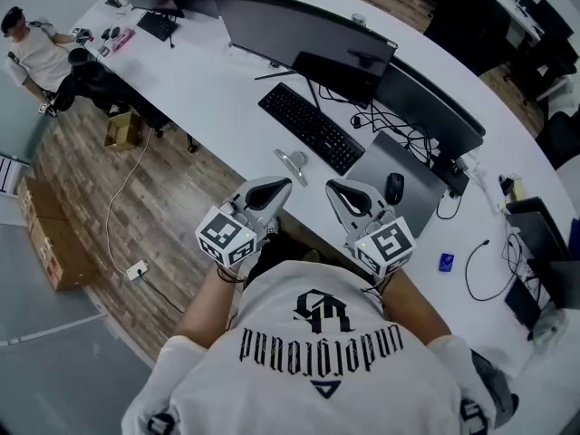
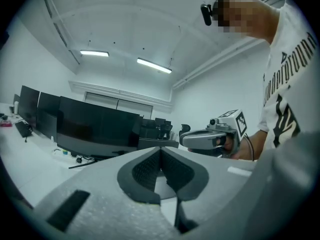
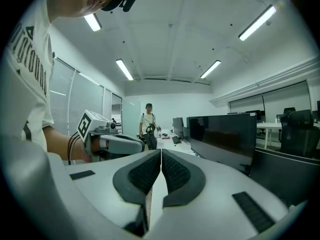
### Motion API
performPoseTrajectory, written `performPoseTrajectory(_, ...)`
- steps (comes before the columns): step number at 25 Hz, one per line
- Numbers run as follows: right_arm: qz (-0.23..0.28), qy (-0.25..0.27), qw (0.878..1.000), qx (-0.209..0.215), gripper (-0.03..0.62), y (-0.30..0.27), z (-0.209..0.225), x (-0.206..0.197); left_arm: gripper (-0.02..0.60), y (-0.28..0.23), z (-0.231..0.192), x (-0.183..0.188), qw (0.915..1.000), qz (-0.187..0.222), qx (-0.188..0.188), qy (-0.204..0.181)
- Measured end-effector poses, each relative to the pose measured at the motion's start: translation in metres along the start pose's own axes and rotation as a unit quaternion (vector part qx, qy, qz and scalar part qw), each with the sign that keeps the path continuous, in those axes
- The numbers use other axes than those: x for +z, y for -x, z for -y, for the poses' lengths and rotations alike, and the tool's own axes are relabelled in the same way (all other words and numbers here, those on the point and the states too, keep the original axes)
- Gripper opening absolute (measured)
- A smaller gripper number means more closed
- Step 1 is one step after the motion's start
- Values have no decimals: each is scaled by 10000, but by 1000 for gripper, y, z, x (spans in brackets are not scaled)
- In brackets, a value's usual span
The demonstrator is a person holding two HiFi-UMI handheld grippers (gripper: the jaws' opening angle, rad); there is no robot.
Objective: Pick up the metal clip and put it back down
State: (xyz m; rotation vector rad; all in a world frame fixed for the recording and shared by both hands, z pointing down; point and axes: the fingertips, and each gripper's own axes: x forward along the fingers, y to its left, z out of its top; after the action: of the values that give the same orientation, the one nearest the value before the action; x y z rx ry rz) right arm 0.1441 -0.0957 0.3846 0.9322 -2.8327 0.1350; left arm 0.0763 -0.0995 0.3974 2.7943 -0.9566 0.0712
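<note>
Well, my left tongs (image 1: 275, 188) and right tongs (image 1: 342, 190) are both squeezed shut, holding nothing. The metal clip (image 1: 292, 161) lies on the surface (image 1: 208, 98) by the keyboard (image 1: 311, 127). Shut tongs might just knock it away.

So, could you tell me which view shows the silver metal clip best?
The head view: the silver metal clip lies in plain sight on the white desk, beside the black keyboard. The left and right gripper views look level across the room and show nothing of it.
</note>
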Motion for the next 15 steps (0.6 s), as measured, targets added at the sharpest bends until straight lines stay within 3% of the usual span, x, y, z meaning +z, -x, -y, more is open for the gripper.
performPoseTrajectory(15,-430,-379,9983,-40,17,-67,38,-37,12,-14,-69,-33,9991,-315,108,263)
